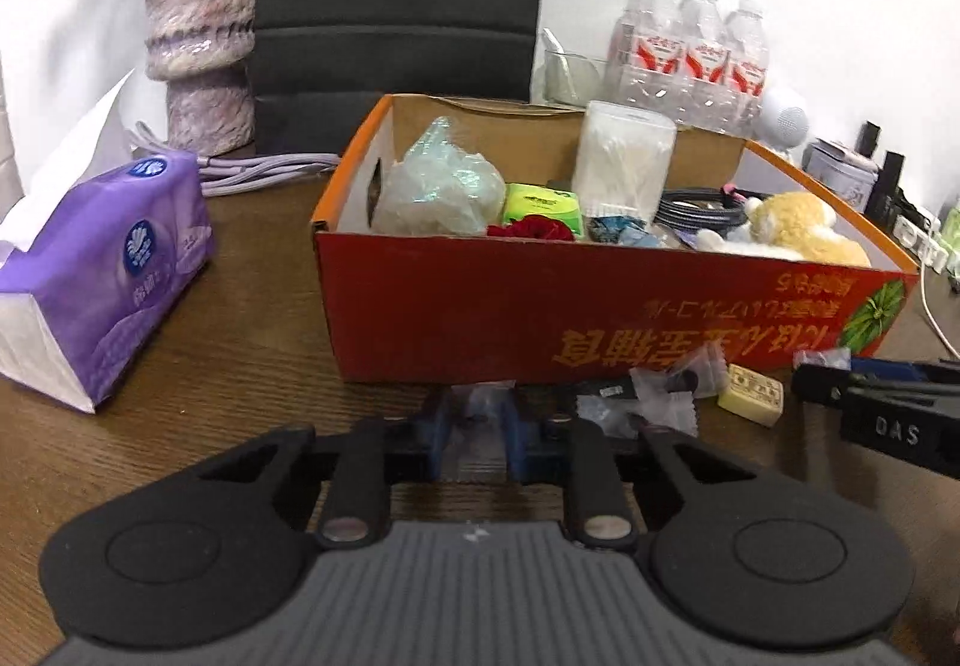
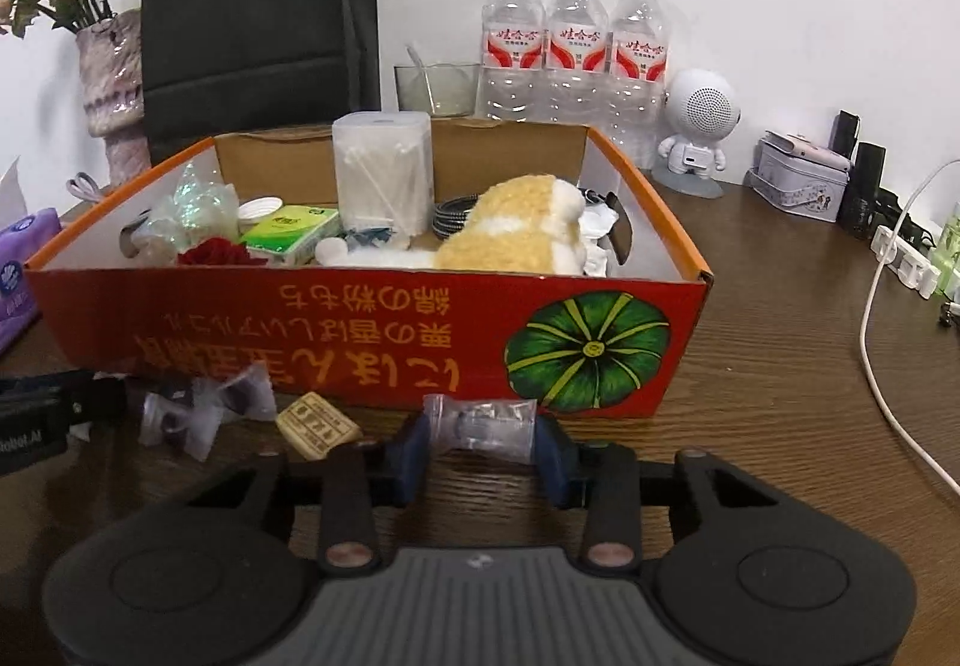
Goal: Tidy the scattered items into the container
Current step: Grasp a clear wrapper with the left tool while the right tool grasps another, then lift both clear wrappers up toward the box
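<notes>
My open red-and-orange cardboard box [image 2: 372,330], already holding a yellow-and-white plush toy [image 2: 516,231], a clear tub of cotton swabs [image 2: 383,174] and a green tissue packet [image 2: 291,234], sits mid-worktop on the dark wooden table [image 2: 780,366]. Just before its front wall I have my right gripper [image 2: 485,441] closed on a small clear plastic bag [image 2: 487,426], while my left gripper [image 1: 478,435] pinches another clear packet [image 1: 483,405]. Between them lie loose clear sachets [image 2: 204,414] and a cream wrapped bar [image 2: 318,429]; a purple tissue pack [image 1: 102,276] lies towards the left edge.
</notes>
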{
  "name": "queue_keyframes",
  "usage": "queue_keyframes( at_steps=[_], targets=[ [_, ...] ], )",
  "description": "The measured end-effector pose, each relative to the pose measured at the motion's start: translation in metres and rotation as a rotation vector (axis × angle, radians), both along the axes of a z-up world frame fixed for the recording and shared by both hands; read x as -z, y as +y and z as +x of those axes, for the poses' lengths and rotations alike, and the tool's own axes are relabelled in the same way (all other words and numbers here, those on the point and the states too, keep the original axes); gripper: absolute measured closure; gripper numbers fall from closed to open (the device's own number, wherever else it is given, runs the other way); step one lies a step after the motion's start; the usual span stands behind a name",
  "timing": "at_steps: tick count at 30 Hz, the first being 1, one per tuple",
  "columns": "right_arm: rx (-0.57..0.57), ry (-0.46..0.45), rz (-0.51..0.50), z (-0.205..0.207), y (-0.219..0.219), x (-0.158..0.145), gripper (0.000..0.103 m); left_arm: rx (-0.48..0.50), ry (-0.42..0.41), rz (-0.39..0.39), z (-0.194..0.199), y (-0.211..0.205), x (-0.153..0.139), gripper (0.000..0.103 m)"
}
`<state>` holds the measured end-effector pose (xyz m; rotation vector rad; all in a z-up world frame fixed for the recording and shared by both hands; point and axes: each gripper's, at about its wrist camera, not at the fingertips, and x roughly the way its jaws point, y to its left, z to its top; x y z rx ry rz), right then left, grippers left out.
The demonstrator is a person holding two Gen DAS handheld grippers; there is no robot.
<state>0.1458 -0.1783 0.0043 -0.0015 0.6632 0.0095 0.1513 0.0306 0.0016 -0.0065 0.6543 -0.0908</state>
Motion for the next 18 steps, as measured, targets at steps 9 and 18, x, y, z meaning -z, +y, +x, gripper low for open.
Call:
queue_keyframes(
  at_steps=[9, 18],
  targets=[
    [-0.062, -0.009, -0.068, -0.006, 0.01, -0.003, 0.084, 0.005, -0.009, 0.035, -0.004, -0.006, 0.0, 0.088],
    [-0.105, -0.074, -0.055, -0.046, 0.009, -0.011, 0.088, -0.11, -0.156, 0.056, -0.076, -0.026, -0.018, 0.088]
  ],
)
